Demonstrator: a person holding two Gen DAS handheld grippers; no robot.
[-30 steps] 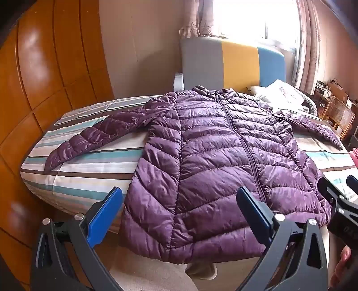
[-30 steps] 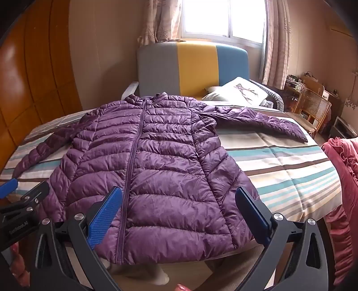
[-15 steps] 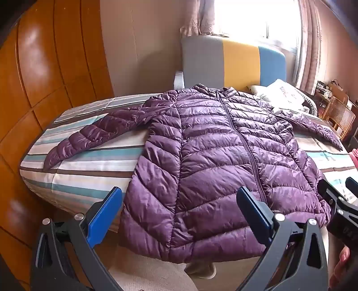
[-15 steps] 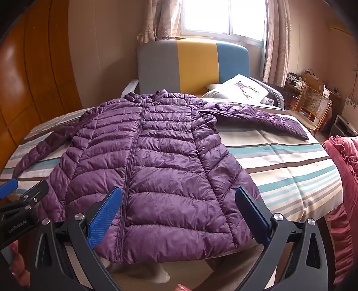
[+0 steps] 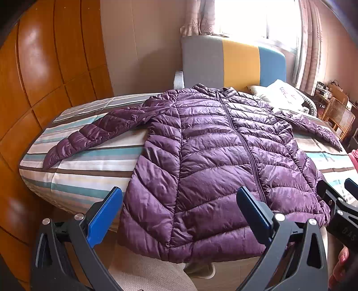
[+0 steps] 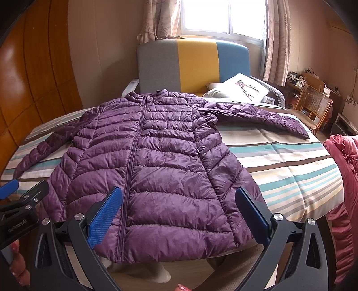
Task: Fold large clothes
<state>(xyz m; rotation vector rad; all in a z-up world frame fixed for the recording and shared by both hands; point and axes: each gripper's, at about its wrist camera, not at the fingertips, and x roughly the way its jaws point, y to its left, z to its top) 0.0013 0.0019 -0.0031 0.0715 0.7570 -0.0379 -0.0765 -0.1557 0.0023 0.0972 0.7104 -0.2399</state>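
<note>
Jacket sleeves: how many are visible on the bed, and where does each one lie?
2. One sleeve stretches out toward the wooden wardrobe side of the striped bed; the other sleeve stretches toward the wicker chair side. Both lie flat, unfolded.

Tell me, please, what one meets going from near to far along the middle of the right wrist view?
The right tongs, held open, → quilted purple puffer jacket lying flat, zip up, on the striped bed cover → grey, yellow and blue padded headboard → bright window between the patterned curtains.
</note>
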